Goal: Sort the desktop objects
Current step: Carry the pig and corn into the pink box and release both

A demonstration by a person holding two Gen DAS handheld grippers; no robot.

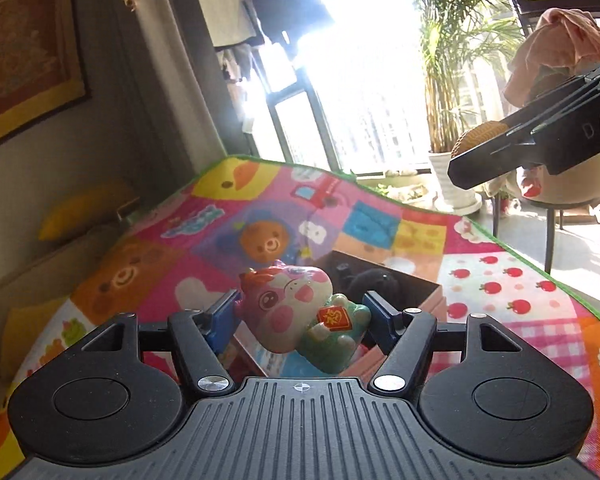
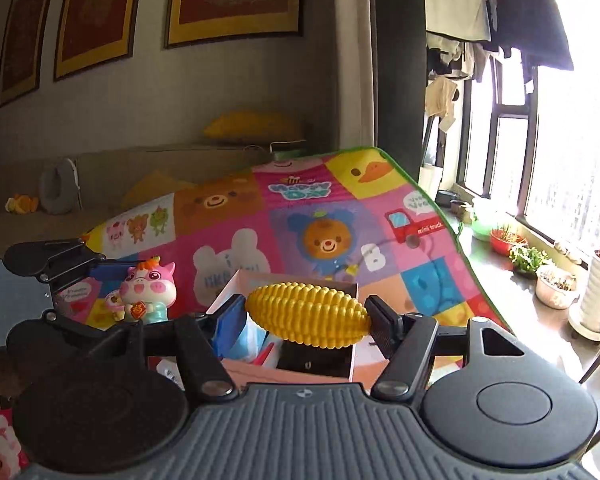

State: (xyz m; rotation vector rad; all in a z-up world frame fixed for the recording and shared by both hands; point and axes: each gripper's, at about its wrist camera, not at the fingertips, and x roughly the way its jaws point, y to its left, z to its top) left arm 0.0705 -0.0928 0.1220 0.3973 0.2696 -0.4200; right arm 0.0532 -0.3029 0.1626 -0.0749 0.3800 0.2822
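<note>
Pig figurine [image 1: 300, 312] in left gripper [image 1: 302, 314], corn [image 2: 308, 314] in right gripper [image 2: 310, 320], above box [image 2: 352, 368].

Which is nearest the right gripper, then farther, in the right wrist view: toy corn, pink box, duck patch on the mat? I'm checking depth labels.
1. Toy corn: held between the right gripper fingers.
2. Pink box: just beyond, below the corn.
3. Duck patch: far edge of the mat.

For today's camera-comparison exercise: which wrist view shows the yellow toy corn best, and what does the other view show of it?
The right wrist view: the toy corn lies fully visible across the right gripper, clamped end to end above the pink box. The left wrist view shows only a small part of the corn, mostly hidden by that gripper's fingers.
</note>
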